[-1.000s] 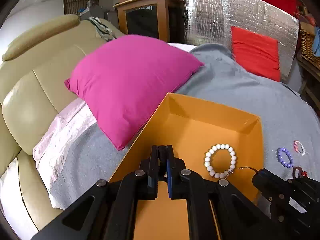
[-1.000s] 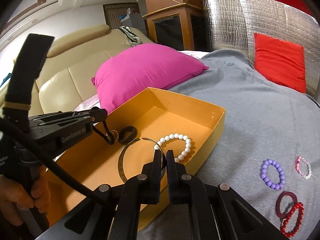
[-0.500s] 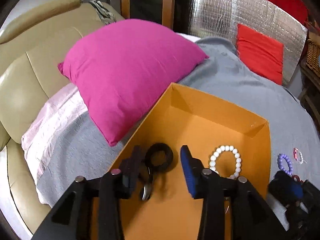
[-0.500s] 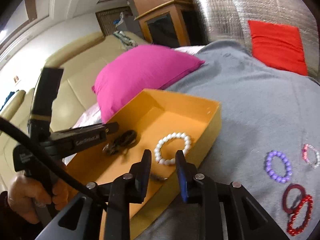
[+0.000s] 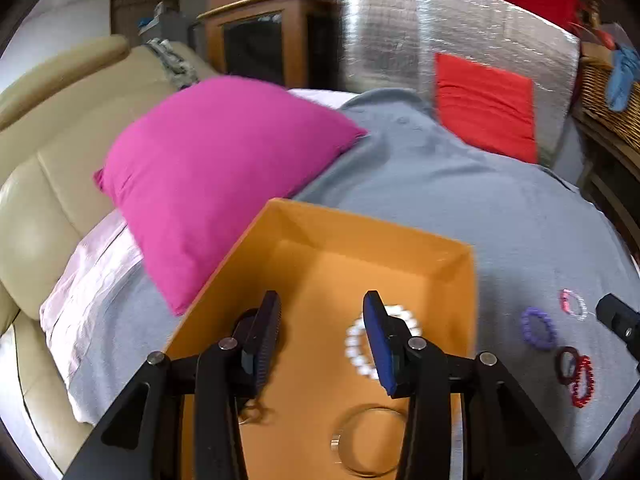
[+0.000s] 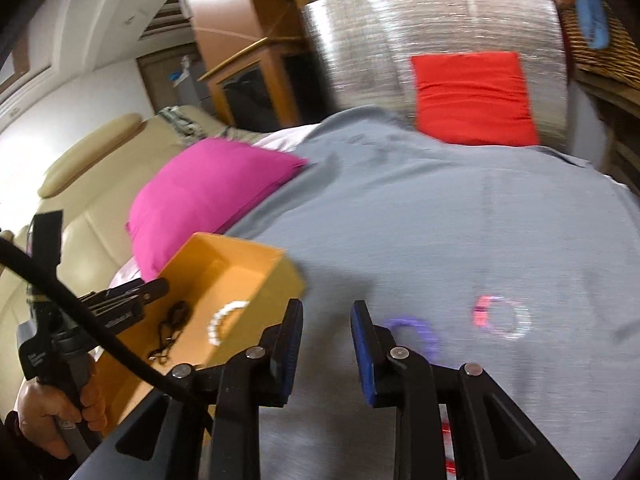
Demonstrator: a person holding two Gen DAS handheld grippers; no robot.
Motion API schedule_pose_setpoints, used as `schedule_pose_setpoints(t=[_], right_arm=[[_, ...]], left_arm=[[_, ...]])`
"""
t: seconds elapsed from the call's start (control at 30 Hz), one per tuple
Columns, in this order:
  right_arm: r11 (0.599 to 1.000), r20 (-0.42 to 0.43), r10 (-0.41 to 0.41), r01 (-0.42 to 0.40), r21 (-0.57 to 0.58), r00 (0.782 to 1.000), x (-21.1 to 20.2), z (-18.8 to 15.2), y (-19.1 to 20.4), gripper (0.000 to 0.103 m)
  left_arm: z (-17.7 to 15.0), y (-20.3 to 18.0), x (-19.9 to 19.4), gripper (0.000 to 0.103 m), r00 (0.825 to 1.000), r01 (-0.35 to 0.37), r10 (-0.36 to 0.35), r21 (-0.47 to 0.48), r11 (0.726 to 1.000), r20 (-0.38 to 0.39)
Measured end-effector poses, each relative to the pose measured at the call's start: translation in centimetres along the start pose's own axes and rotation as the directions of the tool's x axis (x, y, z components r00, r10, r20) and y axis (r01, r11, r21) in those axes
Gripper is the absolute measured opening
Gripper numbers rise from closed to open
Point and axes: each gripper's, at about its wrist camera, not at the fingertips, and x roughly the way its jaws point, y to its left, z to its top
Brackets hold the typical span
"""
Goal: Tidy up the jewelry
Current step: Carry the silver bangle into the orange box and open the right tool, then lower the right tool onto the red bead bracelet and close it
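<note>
An orange box [image 5: 452, 276] [image 6: 256, 264] lies on the grey blanket. It holds a white bead bracelet [image 5: 356, 344] [image 6: 224, 316], a thin metal bangle [image 5: 372, 444] and a black piece [image 6: 176, 316], partly hidden behind my left finger. My left gripper [image 5: 320, 320] is open and empty above the box. My right gripper [image 6: 326, 328] is open and empty over the blanket, right of the box. On the blanket lie a purple bracelet [image 5: 538, 328] [image 6: 416, 326], a pink-and-clear bracelet [image 5: 572, 302] [image 6: 502, 316], a dark red ring [image 5: 564, 364] and a red bead bracelet [image 5: 584, 380].
A magenta cushion [image 5: 216, 184] [image 6: 208, 188] leans on the beige sofa [image 5: 48, 168] just left of the box. A red cushion [image 5: 484, 104] stands against a silver panel [image 5: 400, 36] at the back. A wicker basket [image 5: 608, 96] is at the far right.
Both grippers opened. The left let the black piece drop into the box and lifted. The right released the metal bangle into the box and swung right, over the blanket.
</note>
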Motion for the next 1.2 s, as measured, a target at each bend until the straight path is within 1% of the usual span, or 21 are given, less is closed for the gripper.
schedule_pose_setpoints(t=[0.1, 0.2, 0.27, 0.33, 0.47, 0.6, 0.7, 0.77, 0.8, 0.83, 0.87, 0.93, 0.97, 1.07, 1.13, 1.2], right_arm=[[0.998, 0.010, -0.054, 0.054, 0.040, 0.998, -2.5, 0.3, -3.3, 0.028], [0.991, -0.003, -0.092, 0.092, 0.095, 0.996, -4.9, 0.0, -6.7, 0.028], [0.985, -0.033, -0.116, 0.119, 0.125, 0.993, -6.0, -0.7, -8.9, 0.028], [0.978, -0.067, -0.139, 0.147, 0.149, 0.988, -6.6, -1.5, -10.9, 0.028], [0.972, -0.152, -0.119, 0.146, 0.182, 0.981, -5.7, -3.2, -13.3, 0.028], [0.983, -0.231, -0.090, 0.124, 0.138, 0.969, -3.6, -4.4, -13.3, 0.028], [0.990, -0.272, -0.070, 0.100, 0.098, 0.960, -1.9, -4.9, -12.5, 0.028], [0.992, -0.294, -0.052, 0.083, 0.092, 0.954, -0.8, -5.4, -12.0, 0.028], [0.994, -0.306, -0.049, 0.078, 0.082, 0.951, -0.3, -5.5, -11.7, 0.028], [0.994, -0.315, -0.065, 0.088, 0.059, 0.947, 0.4, -5.7, -11.3, 0.028], [0.994, -0.317, -0.079, 0.098, 0.042, 0.945, 0.9, -5.9, -11.0, 0.028], [0.993, -0.303, -0.115, 0.115, -0.017, 0.946, 1.2, -6.2, -10.0, 0.023], [0.992, -0.296, -0.129, 0.123, -0.041, 0.946, 1.2, -6.1, -9.7, 0.011], [0.985, -0.267, -0.171, 0.154, -0.083, 0.949, 0.8, -6.2, -9.2, 0.010], [0.982, -0.236, -0.189, 0.177, -0.069, 0.953, -0.1, -5.8, -9.8, 0.010], [0.980, -0.217, -0.198, 0.195, -0.036, 0.956, -1.0, -5.3, -10.9, 0.010]], left_arm=[[0.2, -2.3, -0.7, 0.044, 1.000, 0.023, -0.024, 0.040, 0.999, 0.020], [0.2, -4.5, -1.2, 0.045, 0.998, 0.041, -0.044, 0.077, 0.996, 0.033], [-0.1, -5.8, -1.5, 0.048, 0.998, 0.054, -0.057, 0.092, 0.994, 0.033], [-0.3, -7.3, -1.7, 0.049, 0.997, 0.066, -0.070, 0.108, 0.992, 0.031], [-1.0, -10.5, -1.8, 0.049, 0.996, 0.082, -0.088, 0.159, 0.984, 0.026], [-1.7, -13.3, -1.6, 0.049, 0.996, 0.086, -0.092, 0.227, 0.970, 0.014], [-1.9, -14.4, -1.2, 0.049, 0.995, 0.095, -0.097, 0.243, 0.965, -0.004], [-2.0, -14.8, -0.8, 0.049, 0.995, 0.100, -0.098, 0.250, 0.963, -0.018], [-2.1, -15.0, -0.6, 0.049, 0.995, 0.102, -0.099, 0.252, 0.962, -0.023], [-2.1, -15.1, -0.5, 0.049, 0.994, 0.105, -0.102, 0.253, 0.962, -0.028], [-2.1, -15.2, -0.4, 0.049, 0.994, 0.110, -0.105, 0.253, 0.961, -0.032], [-2.1, -15.4, -0.1, 0.050, 0.992, 0.128, -0.120, 0.249, 0.960, -0.047], [-2.1, -15.5, 0.1, 0.050, 0.990, 0.142, -0.132, 0.242, 0.960, -0.058], [-2.2, -15.9, 0.4, 0.050, 0.985, 0.169, -0.155, 0.239, 0.956, -0.076], [-2.4, -16.6, 0.5, 0.050, 0.980, 0.193, -0.176, 0.247, 0.950, -0.089], [-2.8, -17.4, 0.5, 0.050, 0.972, 0.230, -0.208, 0.255, 0.939, -0.111]])
